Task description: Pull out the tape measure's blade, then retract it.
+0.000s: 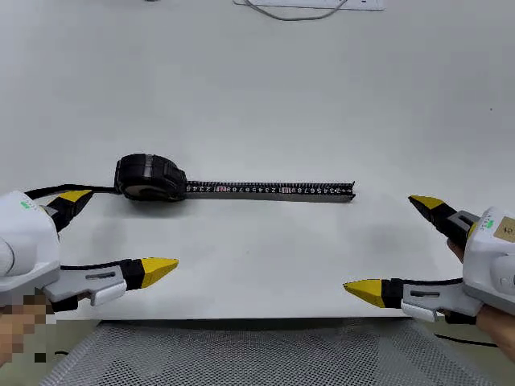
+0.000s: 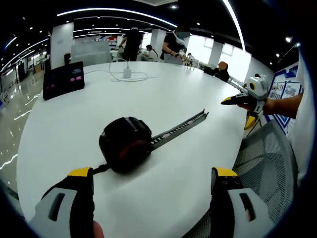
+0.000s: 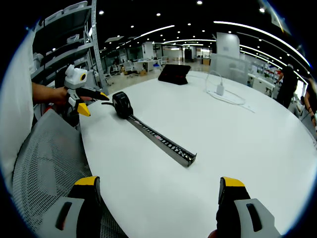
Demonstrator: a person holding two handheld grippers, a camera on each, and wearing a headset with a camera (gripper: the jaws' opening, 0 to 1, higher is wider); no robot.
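Observation:
A black tape measure lies on the white table, its dark blade pulled out to the right and flat on the surface. The case sits just ahead of my left gripper, which is open and holds nothing; a black strap trails from the case toward it. In the head view this gripper is at the left, near the table's front edge. My right gripper is open at the right, short of the blade's hooked tip. The case shows far off in the right gripper view.
A white charger with a cable and a dark tablet lie at the table's far side. A mesh chair back stands below the front edge. People stand in the background beyond the table.

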